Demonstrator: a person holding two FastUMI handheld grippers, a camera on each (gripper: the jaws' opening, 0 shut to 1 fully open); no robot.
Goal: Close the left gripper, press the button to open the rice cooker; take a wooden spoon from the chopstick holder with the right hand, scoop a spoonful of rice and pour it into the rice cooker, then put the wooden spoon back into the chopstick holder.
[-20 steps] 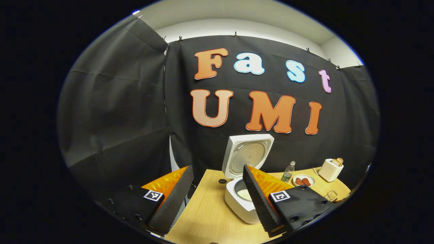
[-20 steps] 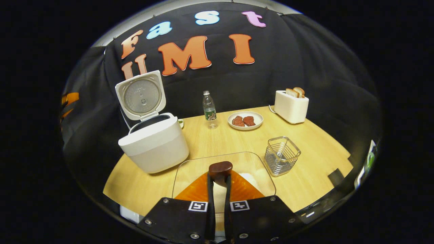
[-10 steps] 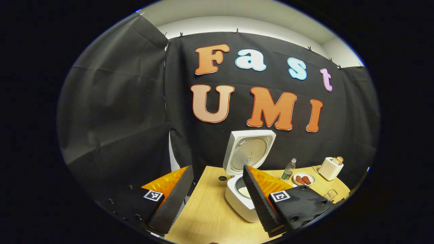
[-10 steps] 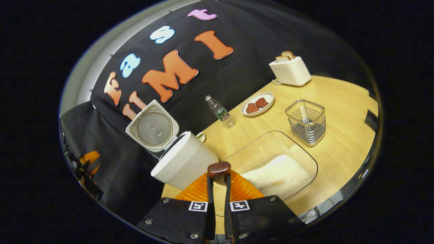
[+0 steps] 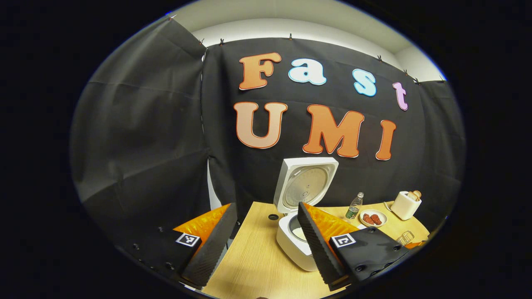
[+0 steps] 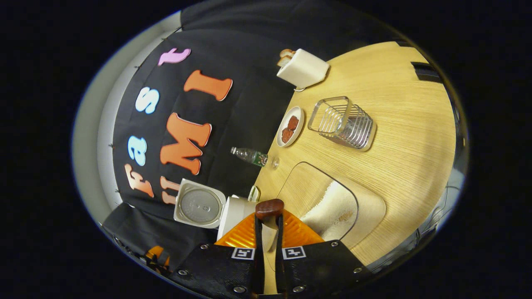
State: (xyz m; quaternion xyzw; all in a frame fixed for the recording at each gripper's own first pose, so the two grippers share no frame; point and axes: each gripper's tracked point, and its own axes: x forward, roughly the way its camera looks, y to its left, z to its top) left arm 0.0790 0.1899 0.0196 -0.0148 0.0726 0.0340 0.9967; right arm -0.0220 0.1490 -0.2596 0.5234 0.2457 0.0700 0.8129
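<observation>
Pale wood table (image 6: 399,124) under black cloth walls carries the white rice cooker (image 5: 293,245), lid up, beside a clear rice tray (image 6: 332,203). The wire chopstick holder (image 6: 343,122) stands near a toaster (image 6: 302,68). The right gripper (image 6: 268,214) pinches the wooden spoon (image 6: 269,207); the left gripper (image 5: 266,224) hangs spread apart.

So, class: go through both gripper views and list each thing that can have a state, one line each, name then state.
rice cooker: lid up, white rice in the pot
left gripper: open, holding nothing
right gripper: shut on the wooden spoon
chopstick holder: upright, nothing visible inside
glass tray: rice heaped at one end
bottle: standing, capped
toaster: bread in slots
plate: two reddish pieces on it
</observation>
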